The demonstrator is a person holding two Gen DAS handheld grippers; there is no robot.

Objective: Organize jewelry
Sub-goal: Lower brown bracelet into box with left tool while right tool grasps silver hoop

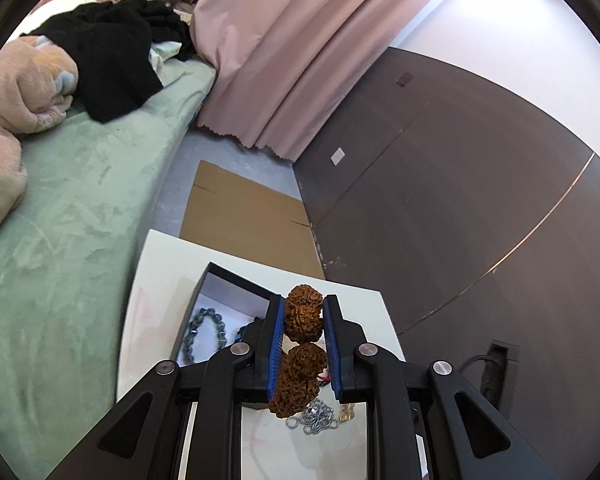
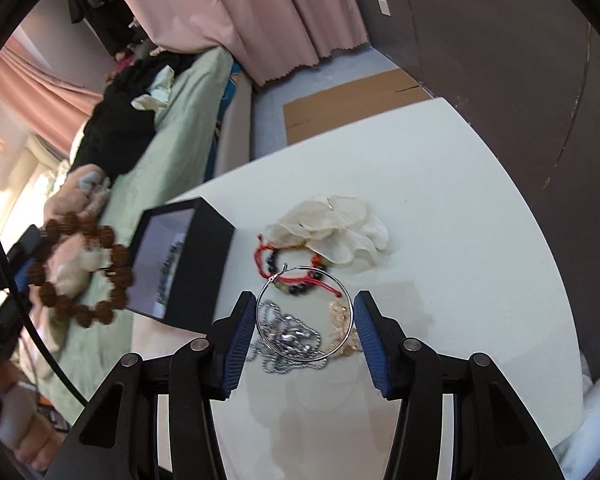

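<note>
Left wrist view: left tool point(image 1: 303, 312) clamped on brown rudraksha bead bracelet point(image 1: 303, 354), blue pads pressing the beads from both sides, bracelet lifted above the tabletop point(image 1: 256, 276). Black box point(image 1: 236, 280) lies open just behind and left of the tool; a dark green bead bracelet point(image 1: 204, 332) rests inside it. Silver ball chain point(image 1: 314, 416) lies on the tabletop in front of the box. Right wrist view: right tool point(image 2: 305, 316) holds a thin silver hoop point(image 2: 305, 312) between its pads, rim touching each pad. Right of the box: red cord bracelet point(image 2: 296, 276), pale shell-like piece point(image 2: 336, 228), gold chain point(image 2: 342, 332). The bead bracelet hangs left of the box, over the bed point(image 2: 172, 128).
</note>
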